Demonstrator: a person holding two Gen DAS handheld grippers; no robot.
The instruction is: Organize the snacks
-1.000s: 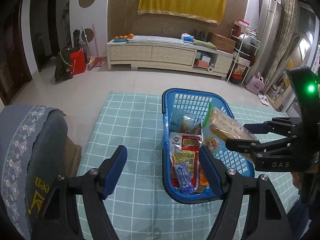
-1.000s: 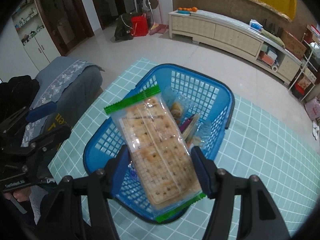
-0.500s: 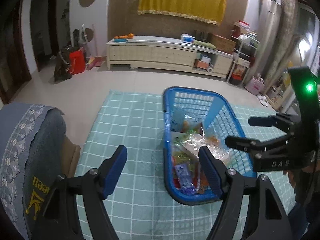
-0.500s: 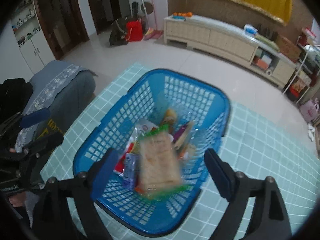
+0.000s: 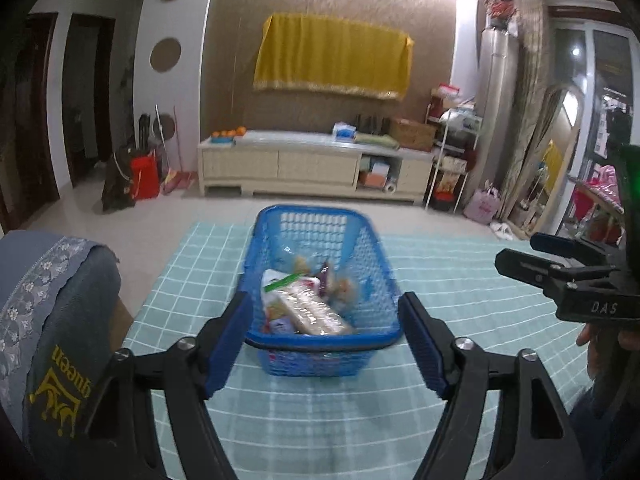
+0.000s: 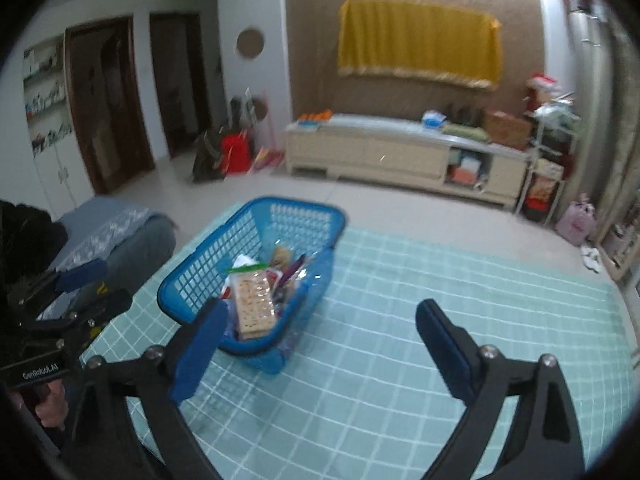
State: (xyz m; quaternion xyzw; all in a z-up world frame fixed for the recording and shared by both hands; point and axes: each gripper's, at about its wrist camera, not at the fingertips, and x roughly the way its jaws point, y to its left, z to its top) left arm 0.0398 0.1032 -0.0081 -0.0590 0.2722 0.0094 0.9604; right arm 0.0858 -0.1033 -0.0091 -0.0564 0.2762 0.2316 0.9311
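A blue plastic basket (image 5: 312,224) stands on the teal checked cloth (image 5: 460,280) and holds several snack packs. On top of them lies a clear cracker pack with a green strip (image 5: 308,312). In the right wrist view the basket (image 6: 224,256) sits left of centre, with the cracker pack (image 6: 254,304) inside it. My left gripper (image 5: 324,340) is back from the basket's near end, its jaws opening with nothing between them. My right gripper (image 6: 320,332) is right of the basket, its jaws also opening and empty. Each gripper shows in the other's view: right (image 5: 560,264), left (image 6: 80,284).
A grey-blue seat with a lace cover (image 5: 48,300) stands close at the left. A person's hand (image 5: 592,340) holds the right gripper. Far back are a low cream cabinet (image 5: 312,164) and a red bag (image 5: 144,178) on the tiled floor.
The right gripper let go of the cracker pack, which now lies in the basket. Both grippers drew back from the basket, and the right jaws spread wider.
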